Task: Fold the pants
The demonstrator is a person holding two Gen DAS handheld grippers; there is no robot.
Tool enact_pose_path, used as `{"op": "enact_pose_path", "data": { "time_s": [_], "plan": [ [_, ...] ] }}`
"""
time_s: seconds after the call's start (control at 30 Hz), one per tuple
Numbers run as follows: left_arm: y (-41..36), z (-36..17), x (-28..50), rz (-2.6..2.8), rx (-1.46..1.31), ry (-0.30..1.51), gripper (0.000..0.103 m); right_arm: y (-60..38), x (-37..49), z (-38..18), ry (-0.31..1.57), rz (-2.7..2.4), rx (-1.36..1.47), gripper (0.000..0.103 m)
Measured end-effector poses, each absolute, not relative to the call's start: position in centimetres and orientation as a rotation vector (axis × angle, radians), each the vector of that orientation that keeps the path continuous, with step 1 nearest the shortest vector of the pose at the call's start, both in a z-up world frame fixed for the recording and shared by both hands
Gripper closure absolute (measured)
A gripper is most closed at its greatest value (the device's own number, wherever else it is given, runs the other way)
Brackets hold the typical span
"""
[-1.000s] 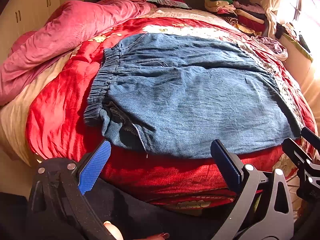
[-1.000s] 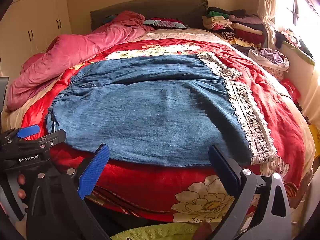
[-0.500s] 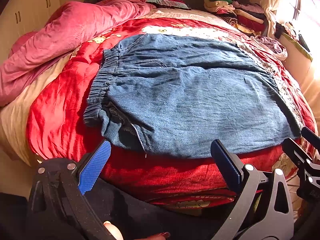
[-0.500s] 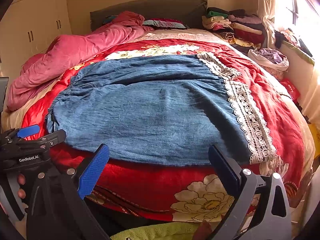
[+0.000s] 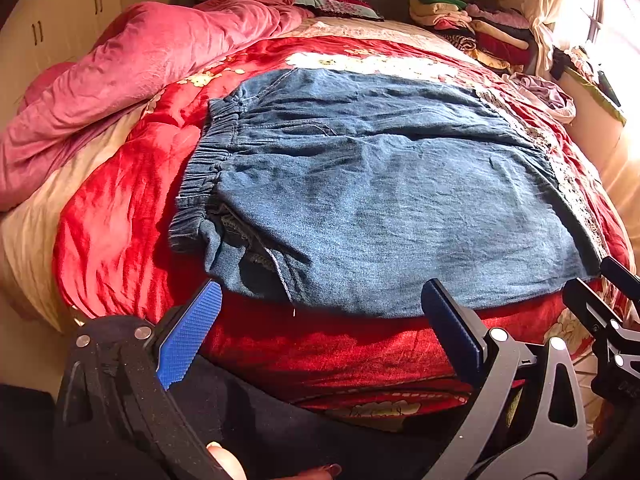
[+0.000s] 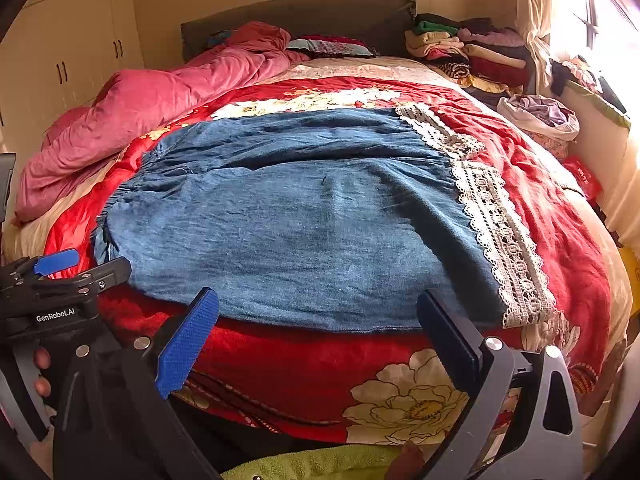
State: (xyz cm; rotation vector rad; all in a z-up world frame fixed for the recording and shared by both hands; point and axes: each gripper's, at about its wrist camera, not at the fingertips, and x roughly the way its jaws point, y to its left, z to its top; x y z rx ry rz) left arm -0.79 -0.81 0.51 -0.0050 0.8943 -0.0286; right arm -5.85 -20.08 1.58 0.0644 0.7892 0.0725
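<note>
Blue denim pants (image 5: 392, 200) lie spread flat on the red floral bedspread (image 5: 120, 216), elastic waistband (image 5: 204, 168) to the left, white lace hems (image 6: 500, 236) to the right. They also show in the right wrist view (image 6: 304, 216). My left gripper (image 5: 320, 320) is open and empty, just short of the pants' near edge by the waist. My right gripper (image 6: 316, 324) is open and empty, at the near edge nearer the lace hems. The left gripper's body (image 6: 60, 280) shows at the left of the right wrist view.
A pink duvet (image 5: 132, 64) is bunched along the bed's left side. Folded clothes (image 6: 468, 52) are stacked at the far right by the headboard. A bag of clothes (image 6: 540, 116) and a window ledge stand right of the bed. Wardrobe doors (image 6: 64, 60) line the left wall.
Both grippers have stayed open and almost still. The left wrist view has shifted very slightly; the pants have not moved.
</note>
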Motion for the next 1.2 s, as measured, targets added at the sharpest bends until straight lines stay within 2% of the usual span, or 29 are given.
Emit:
{"op": "enact_pose_path", "data": {
  "time_s": [0.67,1.2],
  "plan": [
    [0.2,0.3,0.1,-0.038,-0.031,0.909,0.009,-19.6,-4.5,1.9,0.777,0.107,0.08,0.004],
    [3.7,1.7,5.1,-0.015,-0.068,0.929,0.009,-18.0,3.9,3.5,0.794,0.191,-0.01,0.004]
  ]
}}
